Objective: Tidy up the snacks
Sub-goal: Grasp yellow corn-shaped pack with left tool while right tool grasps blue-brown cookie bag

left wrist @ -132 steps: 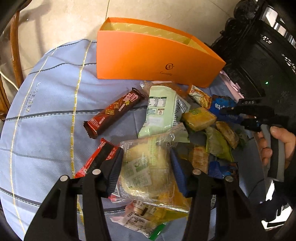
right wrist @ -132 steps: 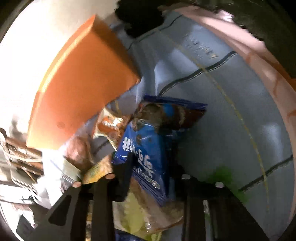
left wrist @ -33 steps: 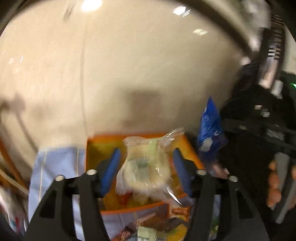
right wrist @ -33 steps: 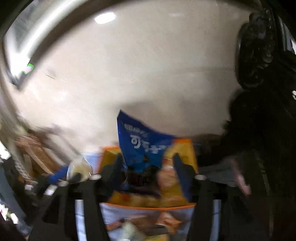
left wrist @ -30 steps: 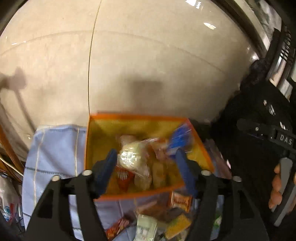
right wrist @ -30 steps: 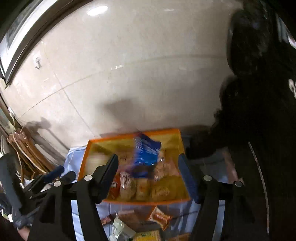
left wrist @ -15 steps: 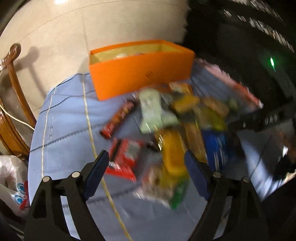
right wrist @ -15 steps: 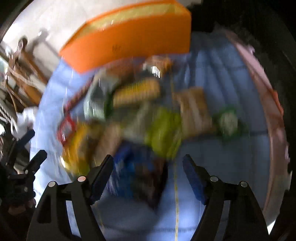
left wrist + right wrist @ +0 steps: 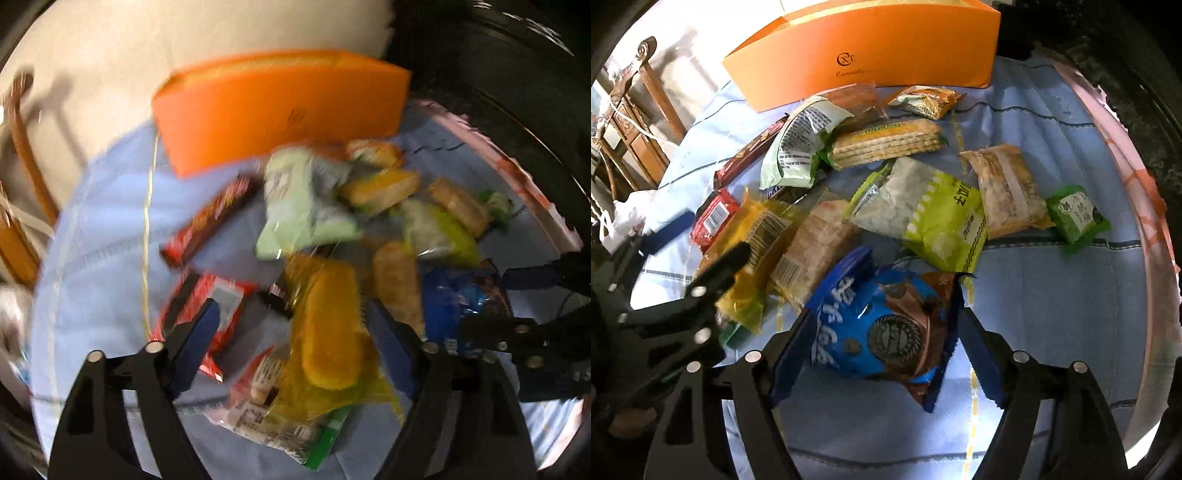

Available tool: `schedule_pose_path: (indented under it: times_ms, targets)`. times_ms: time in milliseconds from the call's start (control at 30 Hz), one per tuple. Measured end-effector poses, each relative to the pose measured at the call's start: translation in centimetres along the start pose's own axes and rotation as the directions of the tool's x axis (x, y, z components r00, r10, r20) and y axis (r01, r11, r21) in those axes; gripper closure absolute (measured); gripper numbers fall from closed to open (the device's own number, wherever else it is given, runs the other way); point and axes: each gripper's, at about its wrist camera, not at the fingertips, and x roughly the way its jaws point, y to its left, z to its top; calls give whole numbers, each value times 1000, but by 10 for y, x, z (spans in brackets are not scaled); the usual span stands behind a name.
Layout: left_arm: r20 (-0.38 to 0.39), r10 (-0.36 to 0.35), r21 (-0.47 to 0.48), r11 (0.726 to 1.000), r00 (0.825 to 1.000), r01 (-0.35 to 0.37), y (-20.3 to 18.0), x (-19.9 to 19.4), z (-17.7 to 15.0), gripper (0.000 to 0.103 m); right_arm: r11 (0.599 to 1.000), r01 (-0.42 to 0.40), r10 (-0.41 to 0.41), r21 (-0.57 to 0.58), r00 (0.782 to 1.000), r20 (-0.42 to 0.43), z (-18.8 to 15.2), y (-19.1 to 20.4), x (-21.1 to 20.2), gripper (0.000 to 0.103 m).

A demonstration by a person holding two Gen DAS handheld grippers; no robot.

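An orange box (image 9: 280, 107) stands at the far side of the round table, also in the right wrist view (image 9: 871, 55). Several snack packs lie in a pile in front of it. My left gripper (image 9: 291, 332) is open over a yellow cake pack (image 9: 330, 332); the view is blurred. My right gripper (image 9: 882, 332) is open around a blue cookie pack (image 9: 886, 328) that lies on the cloth. The left gripper also shows in the right wrist view (image 9: 687, 273) at the left.
A blue cloth (image 9: 1052, 295) covers the table, with a pink rim (image 9: 1137, 177) on the right. A lime-green pack (image 9: 931, 218), a wafer pack (image 9: 886, 142) and a red-brown bar (image 9: 210, 221) lie in the pile. A wooden chair (image 9: 646, 92) stands at the left.
Both grippers dropped their packs into the orange box, opened, and swung back down over the pile. The right gripper now straddles another blue pack.
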Motion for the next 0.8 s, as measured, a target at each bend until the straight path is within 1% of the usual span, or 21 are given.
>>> schedule_pose_path:
  times_ms: [33, 67, 100, 133, 167, 200, 267, 333, 367, 467, 500, 567, 633, 800]
  targets:
    - [-6, -15, -20, 1000, 1000, 15, 4, 0, -4, 32, 999, 21, -21, -36, 1000, 5, 1, 7, 2, 22]
    - [-1, -27, -12, 1000, 1000, 27, 5, -1, -7, 43, 998, 35, -34, -57, 999, 8, 1, 10, 3, 22]
    - [-1, -40, 12, 999, 999, 40, 3, -1, -10, 58, 996, 45, -44, -82, 999, 5, 0, 15, 5, 23]
    - [-1, -44, 40, 998, 999, 44, 0, -3, -12, 62, 995, 47, -48, -93, 999, -7, 0, 17, 8, 24]
    - [1, -49, 67, 997, 999, 49, -3, -5, -14, 68, 992, 64, -68, -113, 997, -31, 0, 20, 14, 24]
    - [0, -55, 72, 996, 998, 55, -3, -5, -14, 69, 990, 69, -72, -124, 997, -25, 0, 22, 15, 25]
    - [-7, -84, 53, 995, 996, 84, 3, -6, -15, 70, 994, 47, -50, -98, 999, -20, 0, 19, 12, 31]
    - [-15, -120, 26, 992, 993, 120, 10, -9, -16, 71, 999, -2, 1, -40, 1000, -17, 2, 8, 8, 35]
    - [-18, -136, 17, 991, 991, 136, 13, -12, -17, 72, 1000, -11, 10, -22, 1000, -17, 1, 4, 7, 36]
    - [-25, -163, 15, 987, 986, 163, 16, -17, -23, 73, 1000, -5, 5, 1, 1000, -15, -1, -7, 3, 36]
    - [-22, -170, 8, 985, 985, 170, 18, -20, -24, 73, 1000, -17, 18, 18, 1000, -14, -1, -10, 0, 36]
    - [-10, -183, -17, 983, 983, 183, 22, -25, -24, 73, 998, -49, 49, 43, 999, -2, -2, -14, -5, 37]
    - [19, -190, -42, 981, 982, 191, 28, -35, -21, 73, 998, -58, 57, 39, 998, 20, -1, -15, -13, 37]
    - [72, -194, -42, 980, 978, 197, 32, -56, -9, 73, 996, -75, 72, 39, 995, 68, -1, -16, -33, 37]
